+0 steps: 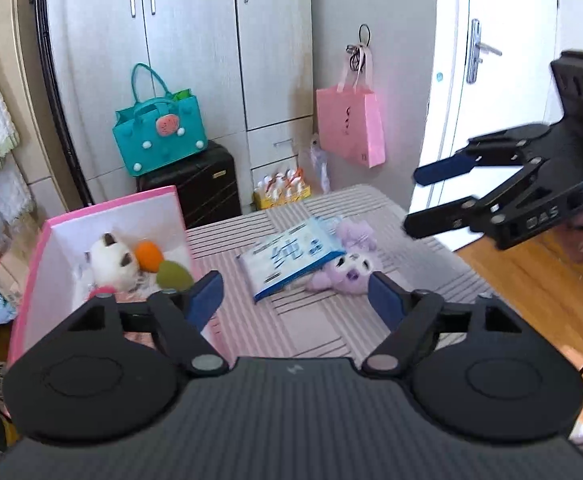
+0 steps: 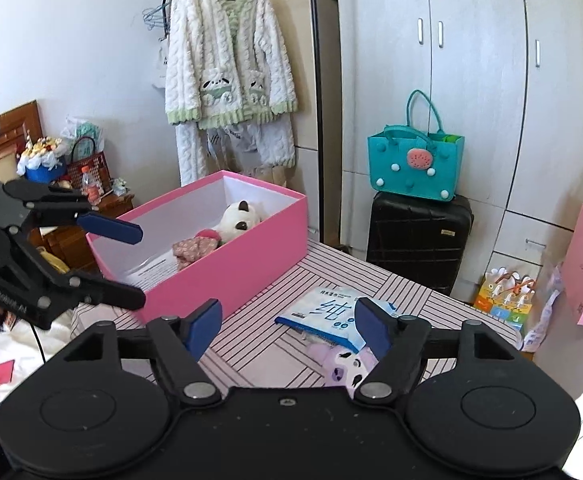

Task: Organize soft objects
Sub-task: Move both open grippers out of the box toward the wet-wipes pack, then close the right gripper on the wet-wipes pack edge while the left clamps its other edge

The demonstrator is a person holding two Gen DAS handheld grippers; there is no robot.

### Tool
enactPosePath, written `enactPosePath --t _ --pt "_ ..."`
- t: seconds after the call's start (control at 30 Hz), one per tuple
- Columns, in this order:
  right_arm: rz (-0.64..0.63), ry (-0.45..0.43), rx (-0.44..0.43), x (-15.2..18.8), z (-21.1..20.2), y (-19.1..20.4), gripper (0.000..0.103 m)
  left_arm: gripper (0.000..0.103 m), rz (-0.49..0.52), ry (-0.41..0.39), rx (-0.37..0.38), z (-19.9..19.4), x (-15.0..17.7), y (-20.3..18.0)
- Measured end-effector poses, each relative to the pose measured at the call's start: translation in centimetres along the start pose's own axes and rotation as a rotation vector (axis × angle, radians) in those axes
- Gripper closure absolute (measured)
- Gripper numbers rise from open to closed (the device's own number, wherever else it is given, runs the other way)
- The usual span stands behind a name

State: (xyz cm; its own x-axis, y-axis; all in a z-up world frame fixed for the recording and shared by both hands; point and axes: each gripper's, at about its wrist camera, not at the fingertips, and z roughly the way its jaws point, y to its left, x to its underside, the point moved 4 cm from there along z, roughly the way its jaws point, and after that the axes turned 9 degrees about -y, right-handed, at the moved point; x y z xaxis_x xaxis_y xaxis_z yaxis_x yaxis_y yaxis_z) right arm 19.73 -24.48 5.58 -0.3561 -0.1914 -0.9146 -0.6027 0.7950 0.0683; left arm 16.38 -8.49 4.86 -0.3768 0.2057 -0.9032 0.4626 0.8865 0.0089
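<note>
Striped pink-and-white counter [image 1: 303,320] under both claws. Left claw [image 1: 297,300] spread, empty; right claw [image 2: 287,330] spread, empty, above blue-and-white plastic tissue pack [image 2: 323,312] lying partly over lilac plush toy [image 2: 347,368]. Pink cardboard box [image 2: 227,272] beside them holds white plush panda [image 2: 237,220].

Black tongs [image 1: 297,300] (blue pads)

Pink box [image 2: 227,280], open, at table's left edge; white plush [image 2: 237,220], orange and green pieces inside. Purple plush [image 1: 349,270] lain mid-table, partly covered by blue pack [image 1: 287,258].
</note>
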Motion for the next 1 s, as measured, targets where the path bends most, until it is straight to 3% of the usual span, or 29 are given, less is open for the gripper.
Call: enactPosePath --t 0.13,0.4,0.6,0.73,1.0 --pt "0.032 0.026 -0.003 0.3 1.7 -1.6 0.025 0.015 -0.034 0.019 0.050 2.5 0.0 -0.8" --pt "0.038 0.047 0.053 -0.2 4.6 -4.0 0.020 0.013 -0.160 0.062 0.067 8.8 0.9 -1.7" --pt "0.082 0.102 0.050 0.4 7.5 -5.7 0.020 0.013 -0.247 0.021 -0.031 12.1 1.4 -1.0" --pt "0.143 0.142 0.041 1.2 9.9 -6.9 0.020 0.014 -0.385 0.047 -0.046 14.2 2.6 0.5" --pt "0.213 0.234 0.025 2.7 14.4 -8.9 0.022 0.014 -0.503 0.082 -0.124 17.6 4.8 2.6"
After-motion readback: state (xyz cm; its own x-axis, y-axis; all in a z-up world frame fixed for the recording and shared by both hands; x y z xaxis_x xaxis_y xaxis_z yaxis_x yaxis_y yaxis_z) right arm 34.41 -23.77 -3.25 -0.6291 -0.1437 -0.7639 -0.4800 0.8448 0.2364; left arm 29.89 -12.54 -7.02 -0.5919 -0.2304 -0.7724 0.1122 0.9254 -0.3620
